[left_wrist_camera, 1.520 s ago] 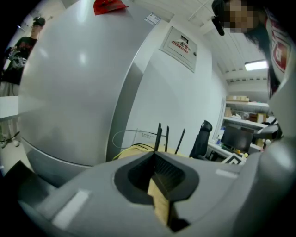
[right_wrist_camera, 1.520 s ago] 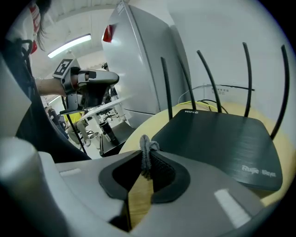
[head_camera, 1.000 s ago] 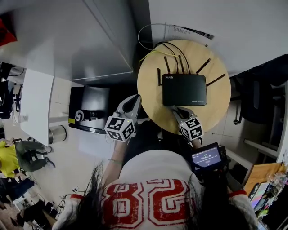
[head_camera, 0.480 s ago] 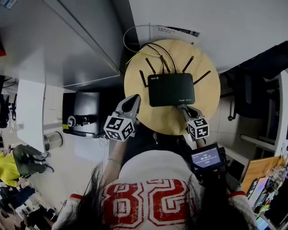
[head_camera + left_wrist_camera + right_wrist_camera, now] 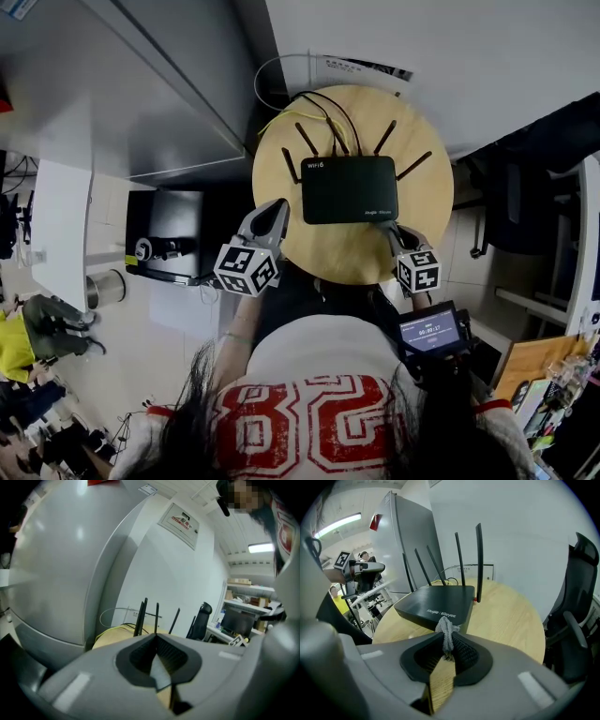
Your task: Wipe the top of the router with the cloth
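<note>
One router [image 5: 349,188], flat, matte black and rectangular, sits near the middle of a round, pale wood-grain table [image 5: 427,220]. White print reads "WiFi6" on a lid corner and "Ruijie | Reyee" on the near edge. Several thin black antennas [image 5: 479,559] stand along the far edge. Right gripper [image 5: 392,232]: jaws clamped on a bunched grey, ropy-textured cloth [image 5: 446,631], close before the router's near edge. Left gripper [image 5: 156,641]: jaws pressed together with nothing between them, at the table's left rim.
</note>
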Motion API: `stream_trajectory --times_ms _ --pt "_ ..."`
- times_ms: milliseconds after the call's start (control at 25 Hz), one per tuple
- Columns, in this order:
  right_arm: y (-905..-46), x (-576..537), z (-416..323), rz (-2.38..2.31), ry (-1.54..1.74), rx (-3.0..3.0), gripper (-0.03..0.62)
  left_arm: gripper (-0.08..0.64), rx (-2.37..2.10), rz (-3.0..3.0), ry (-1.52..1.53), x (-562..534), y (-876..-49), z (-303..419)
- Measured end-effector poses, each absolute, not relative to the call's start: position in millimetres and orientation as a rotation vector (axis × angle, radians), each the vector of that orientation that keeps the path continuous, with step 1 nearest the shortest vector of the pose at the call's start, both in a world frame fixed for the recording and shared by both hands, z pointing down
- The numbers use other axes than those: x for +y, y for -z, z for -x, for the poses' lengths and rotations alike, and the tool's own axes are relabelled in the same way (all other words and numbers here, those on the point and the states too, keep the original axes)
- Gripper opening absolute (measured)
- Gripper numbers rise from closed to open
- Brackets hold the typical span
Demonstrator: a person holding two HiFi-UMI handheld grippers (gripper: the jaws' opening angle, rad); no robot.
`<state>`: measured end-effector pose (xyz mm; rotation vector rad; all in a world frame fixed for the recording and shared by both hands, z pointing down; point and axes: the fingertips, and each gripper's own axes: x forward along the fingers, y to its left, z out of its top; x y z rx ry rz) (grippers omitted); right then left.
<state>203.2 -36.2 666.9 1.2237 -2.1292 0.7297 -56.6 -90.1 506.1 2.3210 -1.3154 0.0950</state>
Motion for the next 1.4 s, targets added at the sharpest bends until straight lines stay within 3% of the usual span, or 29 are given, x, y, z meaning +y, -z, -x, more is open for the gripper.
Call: stream_trajectory --times_ms 920,1400 --pt "-620 -61 -14 -0.901 -0.639 -2.391 0.043 0.003 -1.453 -2.247 -0.047 -83 -505 160" --pt "-612 -130 23 -0.948 -0.588 -2.353 0.043 0.003 -1.511 -2.207 -0.006 -89 -507 212"
